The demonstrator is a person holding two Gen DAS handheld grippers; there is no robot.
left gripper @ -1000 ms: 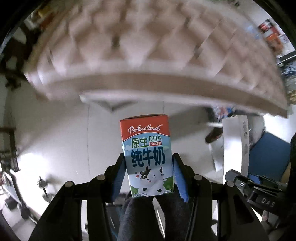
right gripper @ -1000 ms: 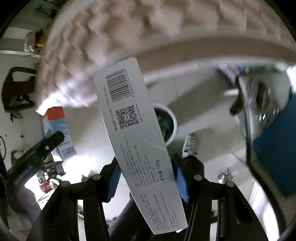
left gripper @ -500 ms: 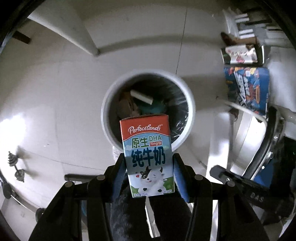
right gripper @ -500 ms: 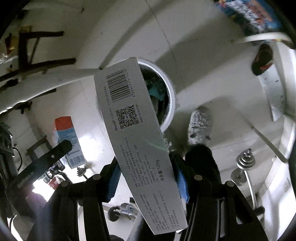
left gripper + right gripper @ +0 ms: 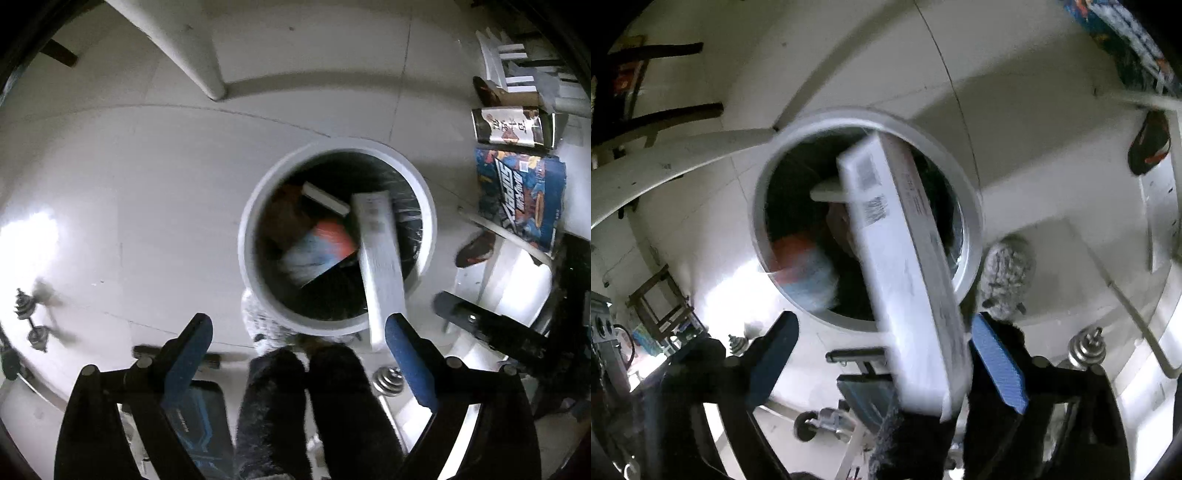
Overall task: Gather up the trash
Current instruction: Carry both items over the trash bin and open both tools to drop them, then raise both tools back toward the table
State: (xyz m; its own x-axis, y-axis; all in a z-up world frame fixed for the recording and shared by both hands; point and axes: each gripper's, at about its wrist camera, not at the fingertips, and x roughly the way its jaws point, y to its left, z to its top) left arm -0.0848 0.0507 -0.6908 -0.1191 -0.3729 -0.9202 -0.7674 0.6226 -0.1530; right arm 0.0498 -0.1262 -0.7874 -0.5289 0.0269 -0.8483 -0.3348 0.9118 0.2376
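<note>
Both grippers hover over a white round trash bin point(image 5: 247, 236) with a black liner; it also shows in the right wrist view point(image 5: 971, 206). My left gripper point(image 5: 295, 354) is open and empty. The red and blue milk carton point(image 5: 317, 251) is blurred, falling inside the bin; it shows in the right wrist view point(image 5: 801, 266) too. My right gripper point(image 5: 882, 358) is open. The long white box point(image 5: 905, 266) with a barcode is blurred, loose between the jaws, tipping into the bin; it shows in the left wrist view point(image 5: 380, 258).
Other trash lies in the bin. A blue printed box point(image 5: 521, 195) and a dark package point(image 5: 513, 127) sit on the floor at right. Small dumbbells point(image 5: 33, 317) lie at left. A white furniture leg point(image 5: 184, 48) stands behind the bin. Grey slippers point(image 5: 1008, 280) are beside the bin.
Both grippers opened. The milk carton dropped from the left gripper into the bin. The white box slipped out of the right gripper and is falling towards the bin.
</note>
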